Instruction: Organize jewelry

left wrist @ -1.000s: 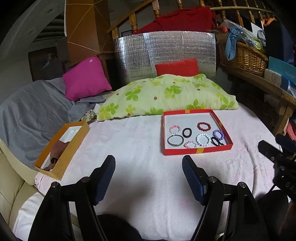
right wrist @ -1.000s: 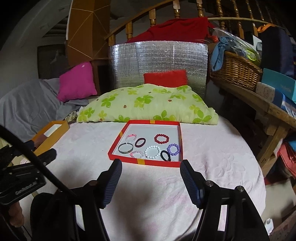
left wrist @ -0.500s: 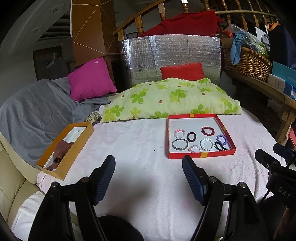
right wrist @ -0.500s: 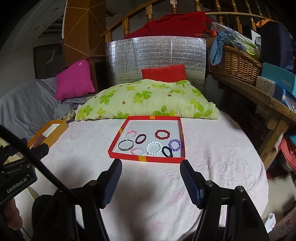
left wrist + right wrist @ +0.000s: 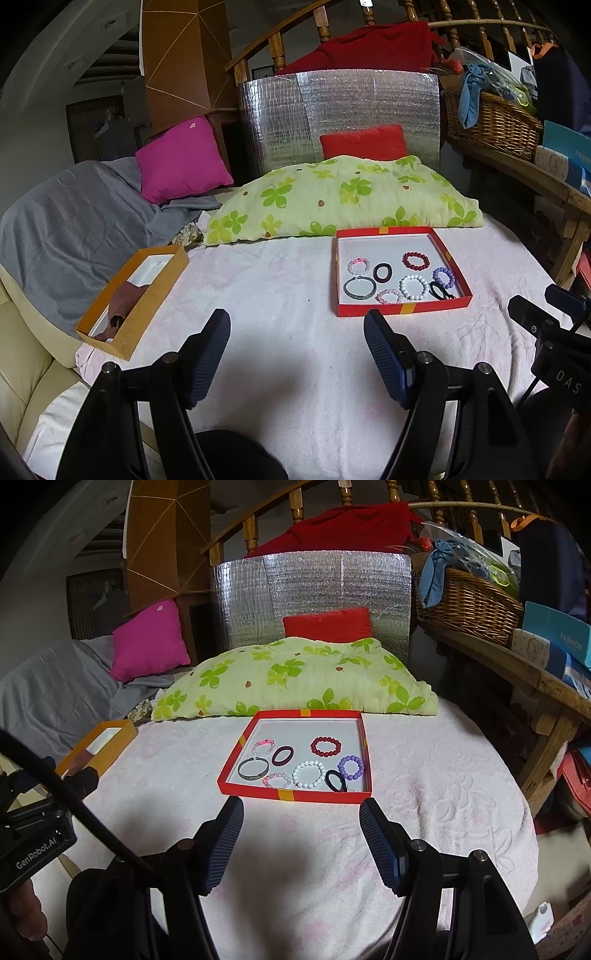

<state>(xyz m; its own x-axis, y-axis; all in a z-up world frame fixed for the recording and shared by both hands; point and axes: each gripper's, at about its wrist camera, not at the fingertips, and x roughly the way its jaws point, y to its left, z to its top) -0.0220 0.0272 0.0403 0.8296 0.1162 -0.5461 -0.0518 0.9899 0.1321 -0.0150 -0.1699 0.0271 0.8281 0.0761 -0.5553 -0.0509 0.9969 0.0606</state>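
The left gripper hung with its jaws apart and nothing between them, over the pale pink cloth of the round table. The right gripper was likewise spread and empty, its fingertips just short of the near wall of the red tray.

The red tray lay flat ahead of the right gripper, its near edge running across the view and its side walls running away toward the green-leafed pillow. Inside lay the bracelets, all flat: a dark red beaded one toward the far right, a purple beaded one by the right wall, a white beaded one in the middle, a grey bangle at the near left with its gap facing away, a dark band lying slantwise, two pink ones, and a black hair tie.

To the left, well apart from the tray, sat the orange box, its long axis slanting from the near left to the far right, with a brown piece inside.
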